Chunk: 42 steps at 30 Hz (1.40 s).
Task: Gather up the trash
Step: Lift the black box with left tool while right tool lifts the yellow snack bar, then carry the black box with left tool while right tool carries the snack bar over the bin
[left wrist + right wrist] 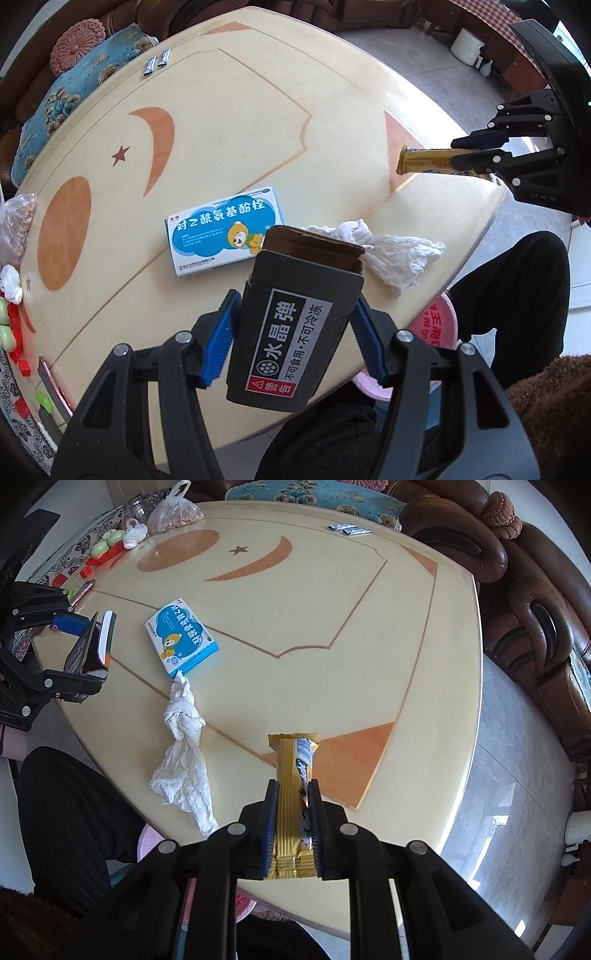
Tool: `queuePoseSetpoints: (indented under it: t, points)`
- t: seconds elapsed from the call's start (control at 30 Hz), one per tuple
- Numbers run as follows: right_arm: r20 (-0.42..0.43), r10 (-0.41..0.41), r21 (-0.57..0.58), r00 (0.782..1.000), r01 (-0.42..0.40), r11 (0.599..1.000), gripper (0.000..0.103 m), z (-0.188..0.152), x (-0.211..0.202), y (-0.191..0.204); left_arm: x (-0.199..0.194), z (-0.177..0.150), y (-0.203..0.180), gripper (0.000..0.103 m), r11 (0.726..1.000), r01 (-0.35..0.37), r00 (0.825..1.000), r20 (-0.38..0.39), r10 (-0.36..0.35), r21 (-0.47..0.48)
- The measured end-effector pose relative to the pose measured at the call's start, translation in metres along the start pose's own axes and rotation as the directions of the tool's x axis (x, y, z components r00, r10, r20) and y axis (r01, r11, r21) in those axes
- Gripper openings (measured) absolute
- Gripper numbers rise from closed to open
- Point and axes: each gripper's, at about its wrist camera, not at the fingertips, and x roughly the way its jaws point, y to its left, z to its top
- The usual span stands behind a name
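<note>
Two grippers hold trash above a table.
Left gripper (295,332) clamps a black box (291,332); right gripper (293,823) pinches a gold wrapper (293,794).

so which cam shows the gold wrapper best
The right wrist view: the gold wrapper runs lengthwise between the right gripper pads, close up. The left wrist view shows it small, far off and side-on.

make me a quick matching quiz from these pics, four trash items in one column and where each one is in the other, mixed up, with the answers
Items:
1. dark box
2. gold wrapper
3. white tissue
4. blue and white box

Places:
A. lying flat on the table, printed face up
B. in the right hand-held gripper
C. crumpled on the table near its edge
D. in the left hand-held gripper

Pairs: 1-D, 2-B, 3-C, 4-A
</note>
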Motion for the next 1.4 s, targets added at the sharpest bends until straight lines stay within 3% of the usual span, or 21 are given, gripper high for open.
queuePoseSetpoints:
  t: [0.27,0.6,0.93,1.4]
  points:
    - [0.033,0.007,-0.058,0.999,-0.006,0.998,0.016,-0.013,-0.040,0.030,-0.011,-0.024,-0.036,0.059,1.000,0.021,1.000,0.017,-0.021,0.022]
    - [0.053,0.038,-0.107,0.998,-0.032,0.994,0.017,-0.056,-0.075,0.076,-0.011,-0.061,-0.082,0.059,0.997,0.062,0.998,0.022,-0.063,0.042]
    - [0.023,0.087,-0.111,0.996,-0.084,0.990,0.017,-0.106,-0.066,0.106,0.011,-0.101,-0.123,0.059,0.994,0.105,0.994,-0.011,-0.105,0.035]
    - [-0.058,0.113,-0.085,0.992,-0.118,0.989,0.017,-0.160,-0.020,0.123,0.067,-0.133,-0.153,0.059,0.987,0.161,0.985,-0.067,-0.160,0.018]
